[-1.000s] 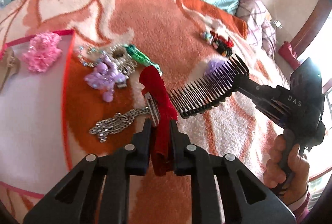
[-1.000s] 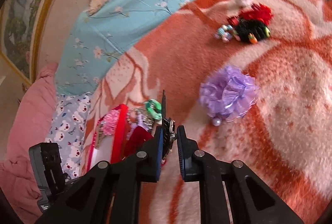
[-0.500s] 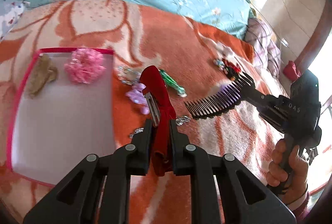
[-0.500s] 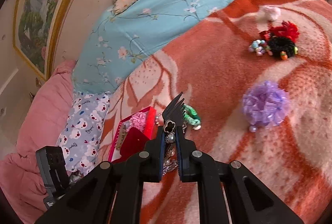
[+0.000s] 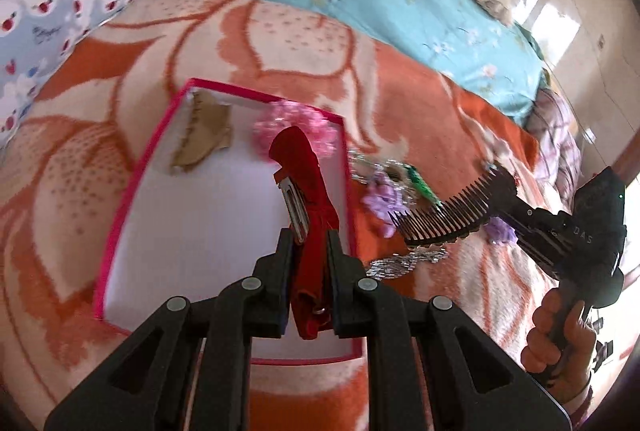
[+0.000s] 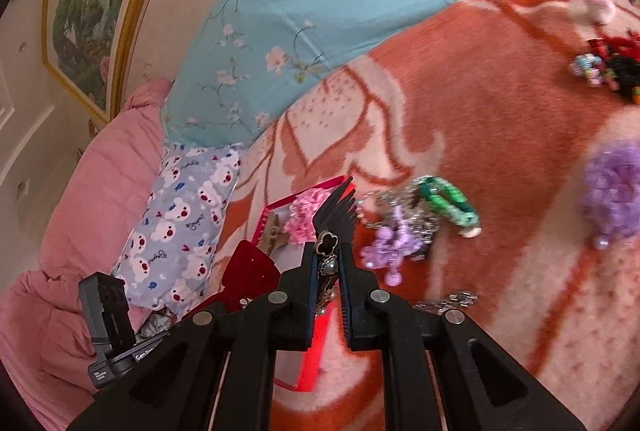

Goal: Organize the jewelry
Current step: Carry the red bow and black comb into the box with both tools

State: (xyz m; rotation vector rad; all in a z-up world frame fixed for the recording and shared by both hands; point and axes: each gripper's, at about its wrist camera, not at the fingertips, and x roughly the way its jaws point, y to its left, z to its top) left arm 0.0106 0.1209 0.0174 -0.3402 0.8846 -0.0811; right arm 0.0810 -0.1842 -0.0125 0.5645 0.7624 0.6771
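Observation:
My left gripper (image 5: 308, 235) is shut on a red velvet hair clip (image 5: 306, 183) with a metal clasp, held above the white tray with a pink rim (image 5: 120, 215). The tray holds a tan claw clip (image 5: 206, 137) and a pink flower (image 5: 298, 125). My right gripper (image 6: 326, 251) is shut on a black hair comb (image 6: 338, 209) with a jewelled spine; it also shows in the left wrist view (image 5: 444, 213), to the right of the tray. The red clip shows low in the right wrist view (image 6: 250, 267).
On the orange blanket (image 5: 420, 103) to the right of the tray lie a lilac bead piece (image 6: 386, 245), a green bracelet (image 6: 446, 199), a silver chain (image 5: 404, 259) and a purple flower (image 6: 612, 187). Red and black hair ties (image 6: 612, 65) lie farther off. Pillows (image 6: 184, 227) sit behind.
My left gripper has carried the red clip left, from over the loose pile to over the tray. My right gripper has followed left with the comb.

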